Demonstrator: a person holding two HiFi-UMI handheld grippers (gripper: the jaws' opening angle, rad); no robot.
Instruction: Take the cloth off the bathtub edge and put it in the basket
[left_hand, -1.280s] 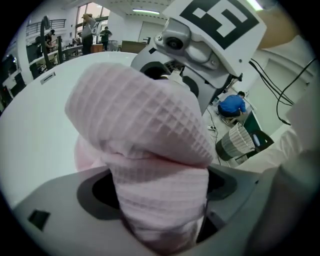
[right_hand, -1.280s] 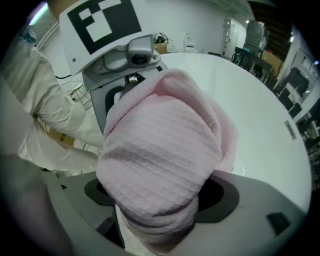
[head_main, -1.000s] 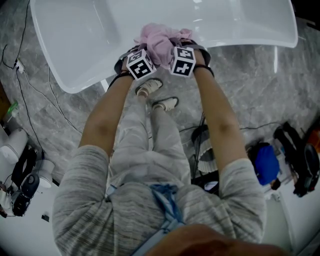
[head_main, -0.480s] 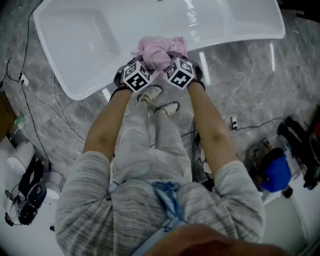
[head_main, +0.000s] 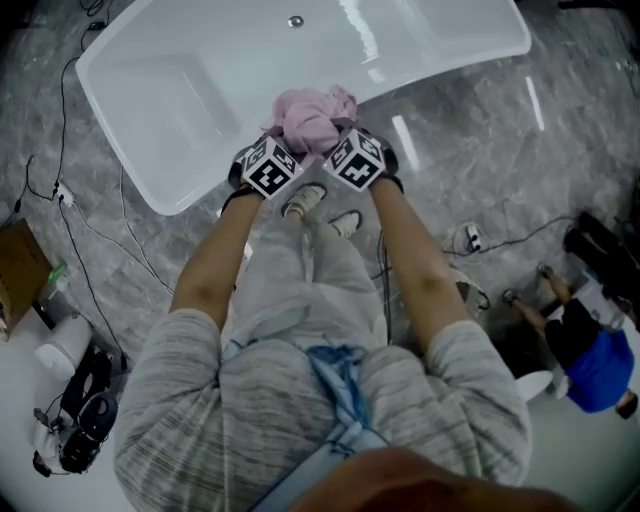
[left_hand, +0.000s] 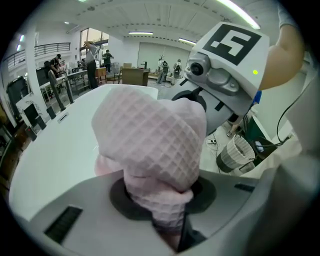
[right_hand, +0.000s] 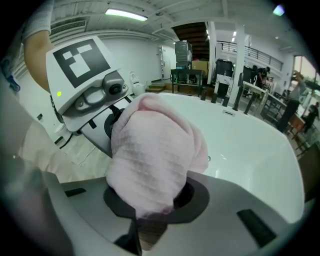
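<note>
A pink waffle cloth (head_main: 312, 117) hangs bunched between my two grippers, above the near rim of the white bathtub (head_main: 190, 100). My left gripper (head_main: 291, 143) pinches its left side, and the cloth (left_hand: 155, 150) bulges up out of the narrow gap between the jaws. My right gripper (head_main: 335, 138) pinches the right side, where the cloth (right_hand: 152, 150) fills the jaws in the same way. Both pairs of jaws have just been closing with the cloth between them. A ribbed basket (left_hand: 237, 152) stands on the floor, to the right in the left gripper view.
Cables (head_main: 95, 245) trail over the grey marble floor left of the tub. A cardboard box (head_main: 18, 275) and dark equipment (head_main: 80, 430) sit at the lower left. A person in blue (head_main: 592, 362) is at the right. My feet (head_main: 305, 200) stand by the tub rim.
Both grippers have come up from the tub rim with the pink cloth bunched between them. The tub now sits further up and to the left in the head view.
</note>
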